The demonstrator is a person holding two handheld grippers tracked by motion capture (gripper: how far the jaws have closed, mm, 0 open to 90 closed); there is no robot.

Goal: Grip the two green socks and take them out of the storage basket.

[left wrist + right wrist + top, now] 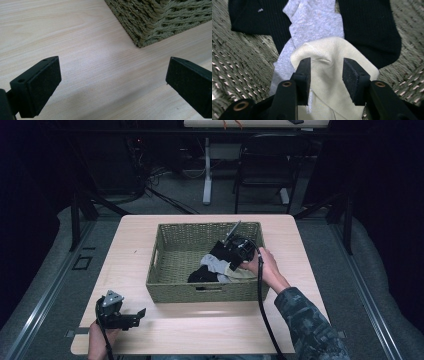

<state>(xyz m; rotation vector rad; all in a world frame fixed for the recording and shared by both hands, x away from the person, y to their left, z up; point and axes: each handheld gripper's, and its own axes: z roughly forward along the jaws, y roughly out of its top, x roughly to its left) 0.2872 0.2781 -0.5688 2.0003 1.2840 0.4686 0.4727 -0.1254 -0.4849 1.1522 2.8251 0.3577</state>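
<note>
So there's a woven basket (pixel 175 265) sitting mid-table on a light wood table (pixel 130 255), with a little pile of socks in its right-front part. The right gripper (pixel 235 262) is reaching down into the basket from the right side, held by the person's right hand (pixel 265 265). In the right gripper view its jaws are partly apart, sitting on either side of a cream sock (pixel 325 65), with a bit of the fabric bunched up between the pads; can't really tell if it's pinched properly yet, the gap looks too wide for a firm grip. Under the cream one there's a grey sock (pixel 312 20) running up and away from the jaws, and a black sock (pixel 367 27) spread out beneath both, on the basket's weave.

The left gripper (pixel 132 317) is down at the front-left of the table, well apart from the socks, jaws spread wide over bare wood. In its own view the basket's corner (pixel 142 42) is just ahead to the right
</note>
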